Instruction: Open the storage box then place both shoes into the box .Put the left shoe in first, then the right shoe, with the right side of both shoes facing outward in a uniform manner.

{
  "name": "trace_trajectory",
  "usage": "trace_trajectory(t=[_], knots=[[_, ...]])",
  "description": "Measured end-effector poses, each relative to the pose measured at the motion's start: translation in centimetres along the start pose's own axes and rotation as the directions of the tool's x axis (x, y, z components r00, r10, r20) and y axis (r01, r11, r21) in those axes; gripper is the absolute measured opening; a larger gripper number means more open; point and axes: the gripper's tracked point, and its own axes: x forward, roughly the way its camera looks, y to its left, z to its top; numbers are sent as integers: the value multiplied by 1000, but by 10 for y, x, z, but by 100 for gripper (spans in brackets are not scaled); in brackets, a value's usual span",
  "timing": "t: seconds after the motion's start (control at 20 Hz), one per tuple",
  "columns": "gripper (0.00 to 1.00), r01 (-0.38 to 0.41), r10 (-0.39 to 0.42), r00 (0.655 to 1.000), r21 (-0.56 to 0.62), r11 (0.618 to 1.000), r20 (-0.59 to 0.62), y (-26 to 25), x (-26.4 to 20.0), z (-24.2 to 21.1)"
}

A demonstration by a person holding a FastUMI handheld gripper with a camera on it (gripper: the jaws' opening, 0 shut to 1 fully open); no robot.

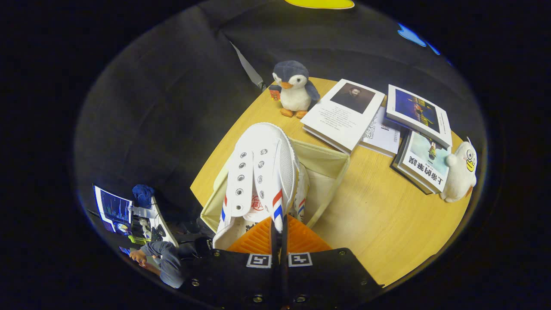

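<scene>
My gripper [279,234] is shut on a white canvas shoe [262,168], pinching its side wall near the red and blue stripes. The shoe hangs toe-away from the fingers, its eyelets and open top showing, over the open cream fabric storage box [331,172]. Just beyond the fingers, part of a second white shoe [302,189] with the same stripes stands inside the box, mostly hidden by the held shoe. The box rests near one edge of the wooden table [379,215].
Beyond the box stand a penguin plush [294,88] and several books, among them a white one [344,112] and a blue-covered one [419,114]. A white duck plush [461,172] sits beside the books. A seated person [165,260] and a monitor [112,211] are off the table.
</scene>
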Motion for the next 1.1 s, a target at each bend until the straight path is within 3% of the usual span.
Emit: trace_trajectory(t=[0.6, 0.65, 0.8, 1.1], knots=[[2, 54, -56, 998, -63, 997, -28, 16, 29, -1], [11, 43, -44, 999, -93, 995, -6, 17, 30, 5], [97, 100, -94, 994, -114, 988, 55, 9, 19, 18], [98, 78, -69, 982, -50, 996, 174, 0, -11, 33]])
